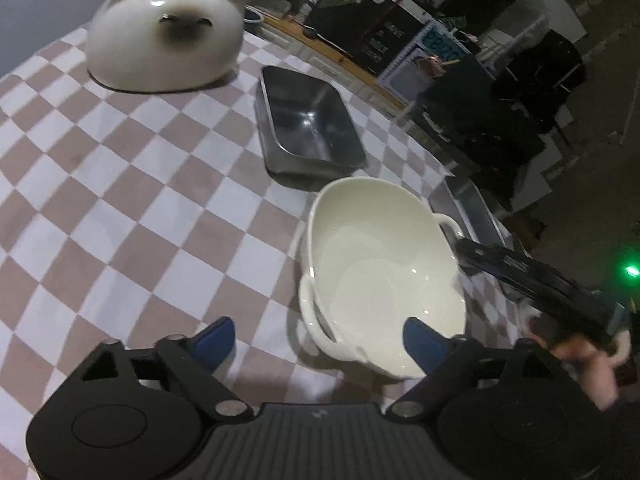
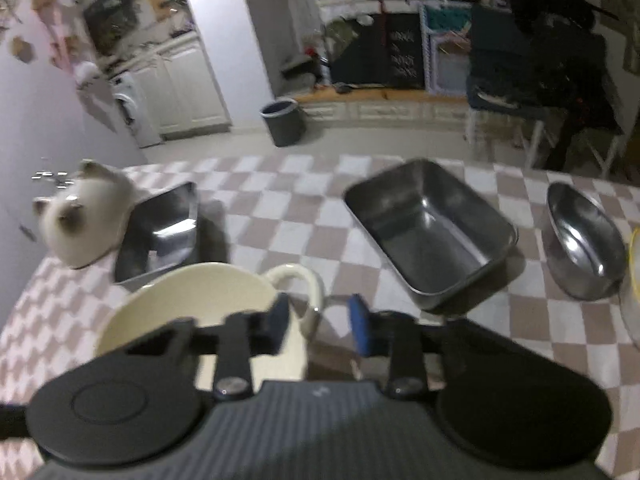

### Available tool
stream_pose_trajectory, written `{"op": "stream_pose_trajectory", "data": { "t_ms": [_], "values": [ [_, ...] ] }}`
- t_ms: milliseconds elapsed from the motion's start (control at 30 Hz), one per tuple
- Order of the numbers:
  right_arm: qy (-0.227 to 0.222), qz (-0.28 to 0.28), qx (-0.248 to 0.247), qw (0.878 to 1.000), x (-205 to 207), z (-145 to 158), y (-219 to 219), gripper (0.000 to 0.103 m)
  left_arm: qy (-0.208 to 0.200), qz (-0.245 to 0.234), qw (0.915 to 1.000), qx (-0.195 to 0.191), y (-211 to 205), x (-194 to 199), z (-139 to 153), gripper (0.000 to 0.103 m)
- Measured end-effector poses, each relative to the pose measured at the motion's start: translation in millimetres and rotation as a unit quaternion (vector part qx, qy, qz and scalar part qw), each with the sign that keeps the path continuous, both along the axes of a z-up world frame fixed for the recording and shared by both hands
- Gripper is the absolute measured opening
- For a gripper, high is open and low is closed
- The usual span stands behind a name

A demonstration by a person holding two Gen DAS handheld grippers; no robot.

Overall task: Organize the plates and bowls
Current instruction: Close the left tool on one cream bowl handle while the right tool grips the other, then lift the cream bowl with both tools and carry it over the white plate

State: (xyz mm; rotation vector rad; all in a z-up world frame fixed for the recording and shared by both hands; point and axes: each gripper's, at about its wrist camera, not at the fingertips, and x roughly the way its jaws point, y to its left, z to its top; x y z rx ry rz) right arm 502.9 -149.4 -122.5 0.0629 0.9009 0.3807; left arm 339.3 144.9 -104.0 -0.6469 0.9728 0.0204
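Observation:
A cream oval dish with loop handles (image 1: 380,276) sits on the checked tablecloth. My left gripper (image 1: 316,344) is open, its right finger over the dish's near rim, its left finger over the cloth. In the right wrist view the same dish (image 2: 192,304) lies low left. My right gripper (image 2: 320,320) is open with the dish's handle (image 2: 308,284) between its fingers. The right gripper also shows in the left wrist view (image 1: 520,272) at the dish's right side. Metal trays (image 1: 308,124) (image 2: 432,232) (image 2: 160,232) and a metal oval bowl (image 2: 584,236) stand beyond.
A cat-shaped ceramic lid (image 1: 164,36) (image 2: 84,220) stands at the table's far left. Another metal tray (image 1: 472,208) lies by the table's right edge. A yellow-rimmed item (image 2: 634,264) is cut off at the right. Kitchen floor and a bin (image 2: 282,122) lie beyond the table.

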Motion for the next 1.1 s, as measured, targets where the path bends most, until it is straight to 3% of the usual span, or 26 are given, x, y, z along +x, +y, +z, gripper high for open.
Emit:
{"op": "stream_pose_trajectory", "data": {
  "t_ms": [133, 300, 467, 700, 867, 900, 1033, 1100],
  "values": [
    [0.005, -0.001, 0.018, 1.0, 8.0, -12.5, 2.8, 0.013, -0.009, -0.013, 0.9997, -0.017, -1.0, 1.7, -0.4, 0.073],
    [-0.002, -0.004, -0.003, 1.0, -2.6, -9.3, 3.5, 0.013, 0.001, -0.028, 0.9984, -0.048, -0.7, 6.6, -7.0, 0.051],
    [0.013, 0.0, -0.006, 1.0, -27.1, -7.3, -16.4, 0.015, 0.009, -0.037, 0.9991, -0.017, 2.2, 15.0, -11.8, 0.032],
    [0.056, 0.009, 0.035, 0.998, -65.7, -6.2, -52.0, 0.017, 0.01, -0.029, 0.9995, -0.011, 10.9, 28.0, -15.1, 0.028],
    [0.069, 0.022, 0.079, 0.994, -64.1, -8.2, -65.4, 0.021, 0.018, -0.037, 0.9991, 0.012, 9.8, 36.5, -15.4, 0.02],
    [0.064, 0.023, 0.083, 0.994, -63.2, -7.4, -66.2, 0.024, 0.019, -0.037, 0.999, 0.015, 9.6, 37.6, -16.6, 0.02],
    [0.058, 0.054, 0.085, 0.993, -59.6, -4.0, -54.6, 0.051, 0.024, -0.04, 0.9986, 0.024, 7.5, 41.0, -19.5, 0.018],
    [0.055, 0.063, 0.068, 0.994, -57.6, -4.3, -46.9, 0.053, 0.025, -0.043, 0.9983, 0.03, 6.3, 42.4, -19.9, 0.019]
  ]
}}
